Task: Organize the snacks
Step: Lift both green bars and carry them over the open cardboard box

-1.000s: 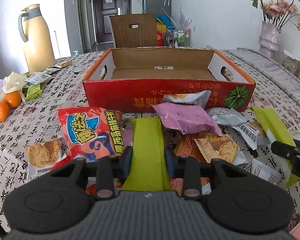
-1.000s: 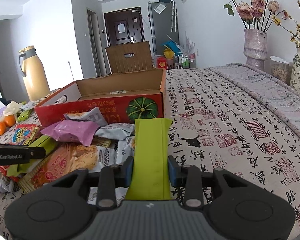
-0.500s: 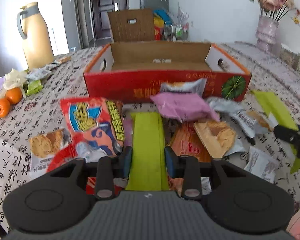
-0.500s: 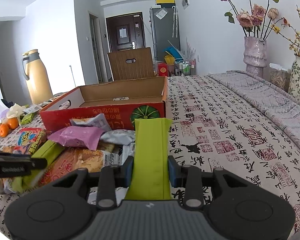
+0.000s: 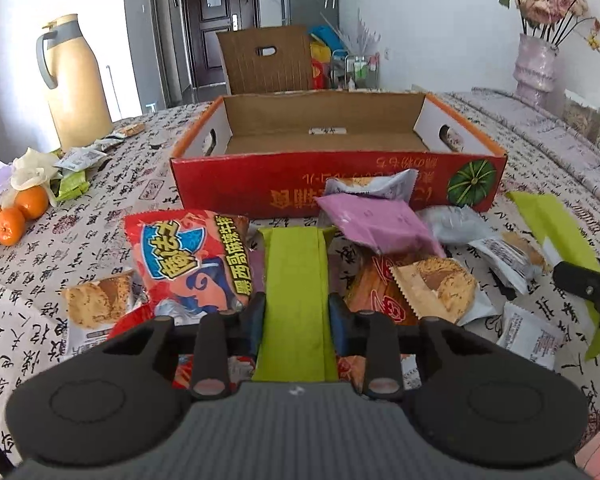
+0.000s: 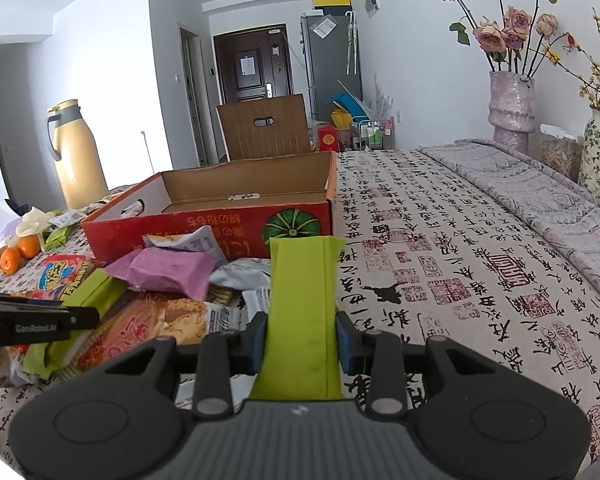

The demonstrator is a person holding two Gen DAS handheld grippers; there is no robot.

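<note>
My left gripper (image 5: 296, 316) is shut on a green snack packet (image 5: 294, 280) and holds it above a pile of snacks. My right gripper (image 6: 302, 336) is shut on a second green packet (image 6: 302, 300), held above the table to the right of the pile. An open red cardboard box (image 5: 336, 192), also in the right wrist view (image 6: 204, 228), stands just beyond the pile with only a small label inside. The pile holds a pink packet (image 5: 380, 224), a red chip bag (image 5: 184, 256) and several biscuit packets. The right gripper and its packet show at the left wrist view's right edge (image 5: 580, 284).
A beige thermos jug (image 5: 74, 84) stands at the back left. Oranges (image 5: 16, 216) and small packets lie at the left edge. Flower vases (image 6: 512, 108) stand at the far right. A patterned cloth (image 6: 460, 248) covers the table.
Both grippers have risen with their green packets and the left has come nearer the box; the views look higher over the pile. Both grips are unchanged.
</note>
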